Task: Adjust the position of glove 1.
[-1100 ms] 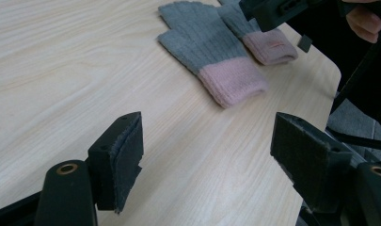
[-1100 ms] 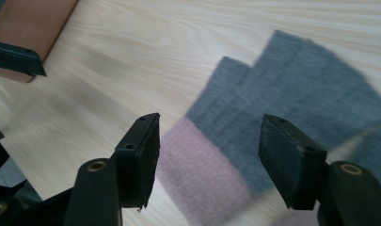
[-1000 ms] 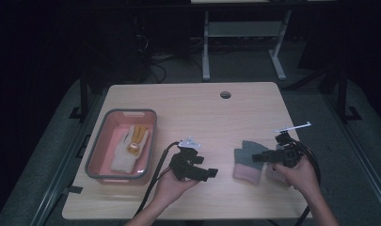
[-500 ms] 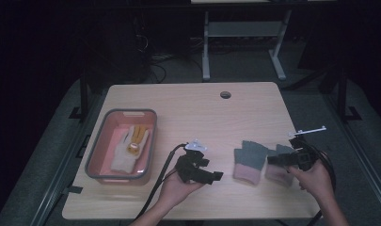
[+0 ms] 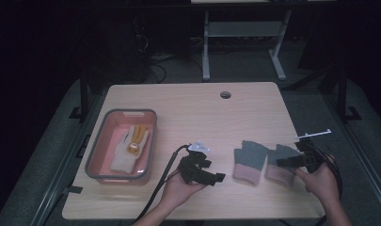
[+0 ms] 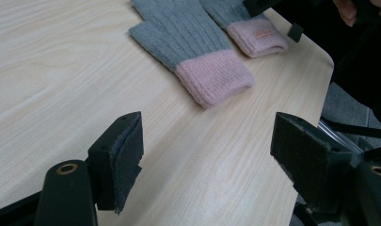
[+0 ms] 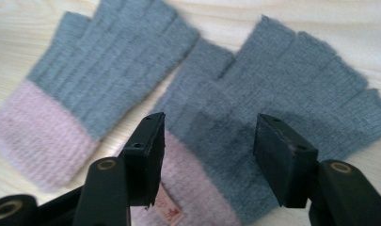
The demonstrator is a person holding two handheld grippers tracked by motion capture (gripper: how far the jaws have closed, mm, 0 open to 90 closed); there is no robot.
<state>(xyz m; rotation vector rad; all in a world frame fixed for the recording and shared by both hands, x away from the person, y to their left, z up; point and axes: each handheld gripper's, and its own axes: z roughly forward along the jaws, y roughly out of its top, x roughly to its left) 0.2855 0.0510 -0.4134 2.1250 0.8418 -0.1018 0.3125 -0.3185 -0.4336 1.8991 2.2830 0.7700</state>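
Now two grey knit gloves with pink cuffs lie flat on the bench (image 5: 188, 101), well right of the tray (image 5: 95, 155): the near glove (image 7: 254, 122) under the right gripper (image 7: 207, 155), the far glove (image 5: 249, 159) just beside it toward the tray. The right gripper's jaws have just been closing and stand apart over the near glove's cuff seam, pads not pressing it. The left gripper (image 5: 204, 172), between tray and gloves, holds its jaws released over bare wood.
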